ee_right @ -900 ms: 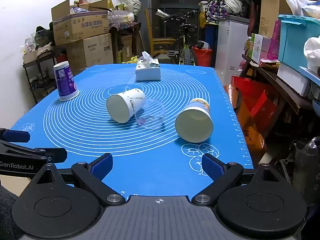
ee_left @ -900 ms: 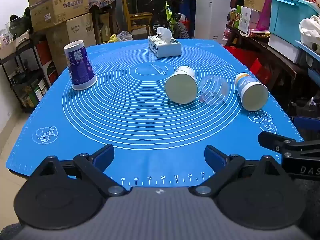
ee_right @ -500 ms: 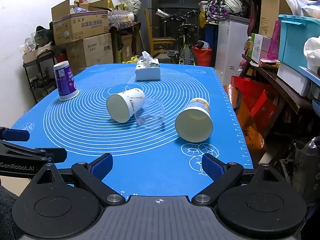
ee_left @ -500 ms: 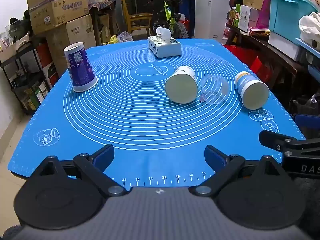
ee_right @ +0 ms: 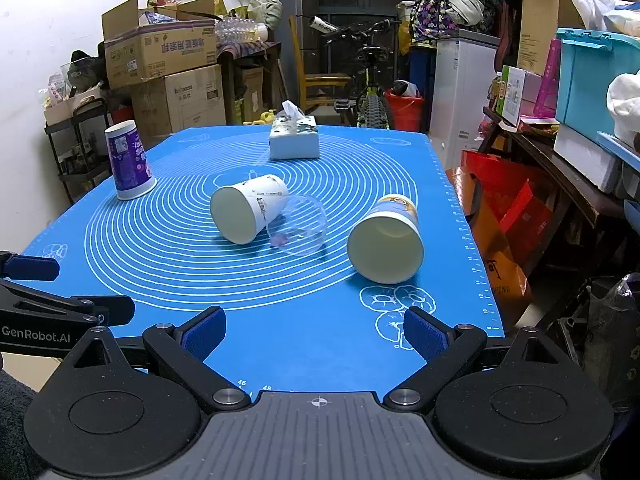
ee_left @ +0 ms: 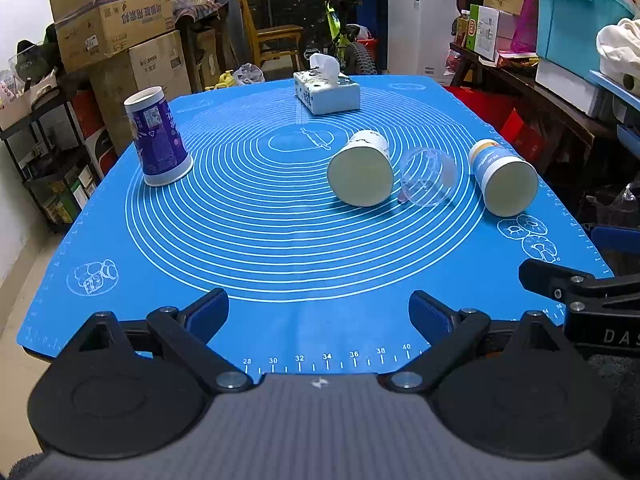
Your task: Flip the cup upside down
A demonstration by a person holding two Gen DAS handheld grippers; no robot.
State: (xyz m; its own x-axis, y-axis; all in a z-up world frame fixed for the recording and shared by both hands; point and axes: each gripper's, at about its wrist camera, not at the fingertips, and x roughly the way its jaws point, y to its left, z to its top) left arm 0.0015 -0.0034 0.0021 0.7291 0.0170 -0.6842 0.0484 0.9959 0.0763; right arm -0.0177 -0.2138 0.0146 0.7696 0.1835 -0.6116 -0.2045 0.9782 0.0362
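Observation:
A white paper cup (ee_left: 362,174) (ee_right: 248,212) lies on its side mid-mat, mouth toward me. A clear plastic cup (ee_left: 428,178) (ee_right: 298,230) lies on its side right beside it. A yellow-and-blue paper cup (ee_left: 502,178) (ee_right: 388,240) lies on its side at the right. A purple cup (ee_left: 158,138) (ee_right: 128,162) stands upside down at the far left. My left gripper (ee_left: 320,312) is open and empty over the mat's near edge. My right gripper (ee_right: 314,330) is open and empty near the front right, short of the yellow-and-blue cup.
A blue silicone mat (ee_left: 260,220) (ee_right: 340,168) covers the table. A tissue box (ee_left: 326,92) (ee_right: 294,140) stands at the far middle. Cardboard boxes (ee_left: 120,20), a bicycle (ee_right: 370,80) and shelves with bins (ee_right: 592,80) ring the table.
The left gripper has risen and drawn back a little, so the mat sits slightly lower in its view. The right gripper and the cups have not moved.

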